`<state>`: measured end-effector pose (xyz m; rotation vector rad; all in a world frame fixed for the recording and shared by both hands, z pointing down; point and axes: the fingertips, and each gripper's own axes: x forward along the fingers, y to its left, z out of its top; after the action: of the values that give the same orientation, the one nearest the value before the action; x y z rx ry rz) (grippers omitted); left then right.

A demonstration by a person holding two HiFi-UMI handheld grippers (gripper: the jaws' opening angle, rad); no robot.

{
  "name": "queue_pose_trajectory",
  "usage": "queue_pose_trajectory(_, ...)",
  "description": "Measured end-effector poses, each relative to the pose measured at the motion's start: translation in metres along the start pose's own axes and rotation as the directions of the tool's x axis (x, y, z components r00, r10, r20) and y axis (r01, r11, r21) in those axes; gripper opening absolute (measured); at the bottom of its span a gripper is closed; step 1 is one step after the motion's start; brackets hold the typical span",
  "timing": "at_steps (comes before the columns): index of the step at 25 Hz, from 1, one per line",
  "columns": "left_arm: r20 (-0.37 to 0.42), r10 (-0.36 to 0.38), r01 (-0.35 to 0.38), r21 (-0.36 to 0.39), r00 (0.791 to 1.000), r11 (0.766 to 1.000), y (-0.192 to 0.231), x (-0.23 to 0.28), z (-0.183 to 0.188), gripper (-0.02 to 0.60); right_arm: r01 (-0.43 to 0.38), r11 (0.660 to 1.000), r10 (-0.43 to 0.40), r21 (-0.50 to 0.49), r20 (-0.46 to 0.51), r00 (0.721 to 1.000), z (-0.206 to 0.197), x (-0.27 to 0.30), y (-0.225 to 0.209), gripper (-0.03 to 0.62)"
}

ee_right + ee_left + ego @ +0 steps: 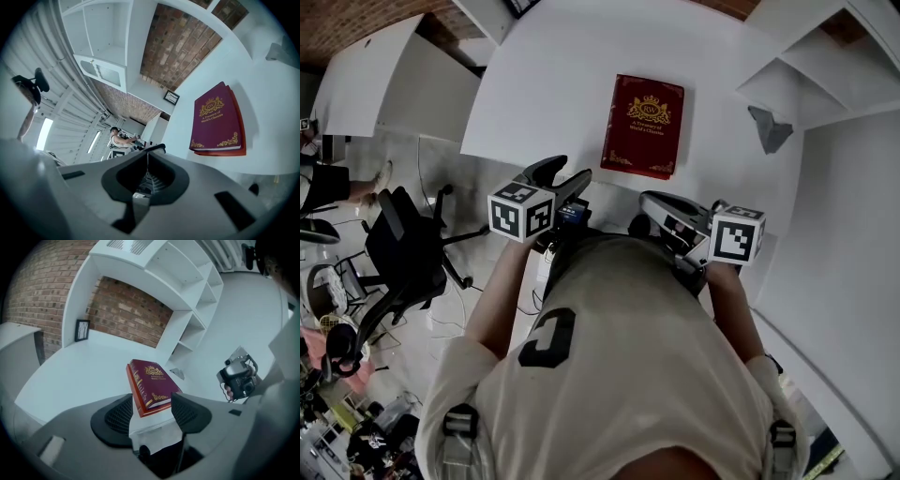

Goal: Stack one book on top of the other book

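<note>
Grey left gripper point(562, 176) and right gripper point(664, 208) bear black-and-white marker cubes point(522, 213); the pale T-shirt point(619, 366) has a dark print.

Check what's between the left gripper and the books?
Nothing; only bare white table between the left gripper and the stacked books, clear in head view.

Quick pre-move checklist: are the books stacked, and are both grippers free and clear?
1. Top book lies on lower book: ok.
2. Edges flush: cannot tell; the lower book shows along two sides.
3. Left gripper jaws apart, nothing between them: ok.
4. Right gripper jaws together, empty: ok.
5. Both grippers held back from the stack: ok.
6. Stack fully on the table: ok.
</note>
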<state>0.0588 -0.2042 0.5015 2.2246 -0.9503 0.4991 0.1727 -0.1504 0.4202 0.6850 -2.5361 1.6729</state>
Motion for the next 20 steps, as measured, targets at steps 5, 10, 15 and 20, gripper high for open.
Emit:
queue_pose_trajectory(5,0.074,-0.065,0.062,0.039,0.995,0.997,-0.003,-0.025,0.004,0.106,-0.029,0.998,0.028,-0.048,-0.017,0.999,-0.002,0.023,0.022,0.005)
queue_pose_trajectory(10,0.102,-0.070,0.065,0.045,0.992,0.997,0.013,-0.044,-0.004,0.032,-0.056,0.991,0.053,-0.123,-0.025,0.998,-0.004,0.050,0.048,0.005)
queue_pose_trajectory(15,0.153,-0.053,0.051,0.014,0.987,0.999,0.042,-0.077,-0.005,0.032,-0.034,0.991,0.025,-0.131,-0.065,0.998,-0.017,0.082,0.063,0.005)
queue_pose_trajectory(20,0.195,-0.048,0.049,0.002,0.980,0.999,0.070,-0.106,-0.006,0.032,-0.015,0.985,-0.005,-0.173,-0.113,0.994,-0.030,0.116,0.077,0.005)
